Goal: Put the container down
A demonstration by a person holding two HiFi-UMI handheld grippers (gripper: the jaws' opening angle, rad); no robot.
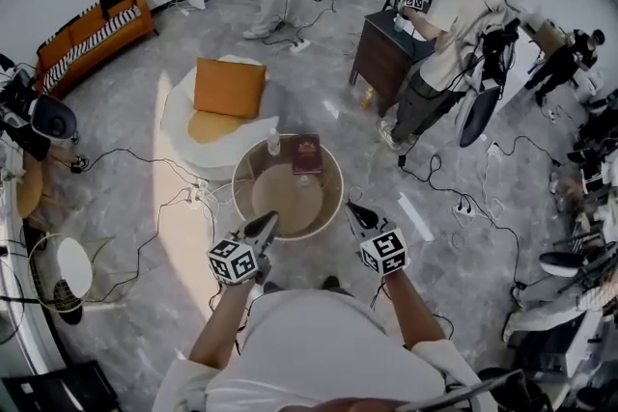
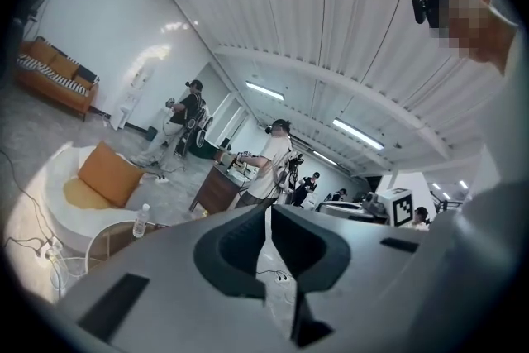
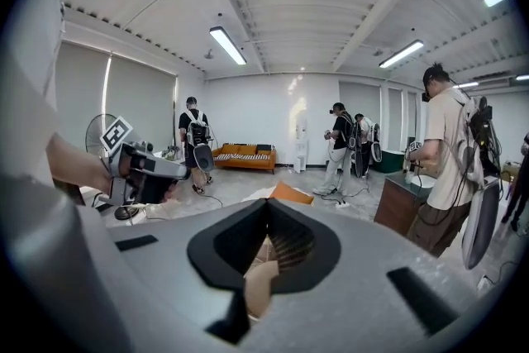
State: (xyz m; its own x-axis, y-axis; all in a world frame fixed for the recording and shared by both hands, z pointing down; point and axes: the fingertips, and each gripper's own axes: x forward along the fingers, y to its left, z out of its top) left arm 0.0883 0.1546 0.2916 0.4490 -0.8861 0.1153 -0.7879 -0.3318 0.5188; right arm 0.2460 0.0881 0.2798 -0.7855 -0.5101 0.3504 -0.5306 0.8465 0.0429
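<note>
Around the wide, round, pale-rimmed container with a tan inside (image 1: 280,196), a grey polished stone floor (image 1: 126,198) spreads, crossed by thin black cables (image 1: 154,154). Behind the container and to its left sits a low white round seat (image 1: 188,135) that carries a square orange cushion (image 1: 230,87). The container itself stands on the floor just ahead of the person, held by nothing. At its far edge lie a flat maroon book (image 1: 307,153) and, just left of the book, a small clear plastic bottle (image 1: 273,142), which stands upright. Whether these two rest on a top surface or inside the container is not clear.

On the near side of the container, the left gripper (image 1: 266,221) points at its near left rim and the right gripper (image 1: 353,207) at its near right rim. Both are close to the rim but apart from it. Each gripper's own view shows its jaws pressed together with nothing between them; past the right pair only the tan of the container shows.

As a judgement, the container looks thin-walled and stiff, so bulky rather than heavy. Its rim seems the sensible place to pinch, one gripper on each side opposite the other, so that it stays level. Any tilt would likely slide the book and topple the bottle.
</note>
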